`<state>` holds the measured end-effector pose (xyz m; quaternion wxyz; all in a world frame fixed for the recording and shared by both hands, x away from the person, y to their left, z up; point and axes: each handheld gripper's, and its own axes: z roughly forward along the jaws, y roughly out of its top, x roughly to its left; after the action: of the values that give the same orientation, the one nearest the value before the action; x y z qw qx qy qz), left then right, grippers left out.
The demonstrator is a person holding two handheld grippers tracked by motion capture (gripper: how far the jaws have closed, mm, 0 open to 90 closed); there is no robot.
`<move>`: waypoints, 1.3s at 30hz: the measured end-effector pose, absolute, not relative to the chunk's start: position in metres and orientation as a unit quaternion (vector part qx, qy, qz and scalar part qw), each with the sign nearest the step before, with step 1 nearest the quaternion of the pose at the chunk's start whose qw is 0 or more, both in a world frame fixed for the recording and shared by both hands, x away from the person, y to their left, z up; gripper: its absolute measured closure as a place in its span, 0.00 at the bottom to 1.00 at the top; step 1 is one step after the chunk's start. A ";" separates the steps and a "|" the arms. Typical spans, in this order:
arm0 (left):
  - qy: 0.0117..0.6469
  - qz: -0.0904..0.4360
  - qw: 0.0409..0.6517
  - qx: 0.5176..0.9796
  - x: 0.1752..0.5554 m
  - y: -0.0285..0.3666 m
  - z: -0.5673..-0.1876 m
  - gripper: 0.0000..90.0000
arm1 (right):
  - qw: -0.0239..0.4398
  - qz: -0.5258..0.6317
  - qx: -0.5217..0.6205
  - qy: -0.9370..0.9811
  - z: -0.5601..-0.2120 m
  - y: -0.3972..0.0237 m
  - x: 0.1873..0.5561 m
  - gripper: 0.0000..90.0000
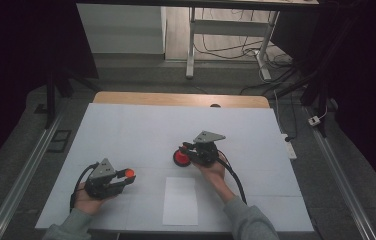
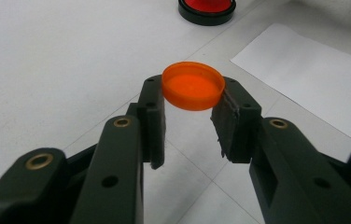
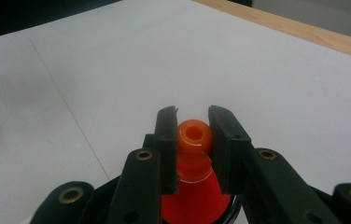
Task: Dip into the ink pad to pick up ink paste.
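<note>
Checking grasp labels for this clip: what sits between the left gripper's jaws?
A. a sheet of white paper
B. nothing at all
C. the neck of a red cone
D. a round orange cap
D: in the left gripper view the left gripper pinches a round orange cap by its rim, above the white table.
</note>
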<state>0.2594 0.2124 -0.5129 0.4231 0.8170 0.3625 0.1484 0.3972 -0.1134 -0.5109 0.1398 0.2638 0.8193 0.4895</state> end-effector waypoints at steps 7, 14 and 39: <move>0.363 0.147 0.423 0.817 0.260 0.213 -0.513 0.72 | 0.135 0.470 0.263 0.831 -0.519 -0.110 0.400 0.81; 0.364 0.147 0.424 0.816 0.259 0.213 -0.513 0.72 | 0.137 0.459 0.262 0.838 -0.524 -0.108 0.400 0.81; 0.363 0.154 0.428 0.813 0.257 0.212 -0.511 0.72 | 0.136 0.465 0.265 0.834 -0.527 -0.110 0.399 0.81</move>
<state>0.2571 0.2121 -0.5106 0.4281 0.8132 0.3630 0.1540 0.3989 -0.1103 -0.5269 0.1358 0.2650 0.8339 0.4647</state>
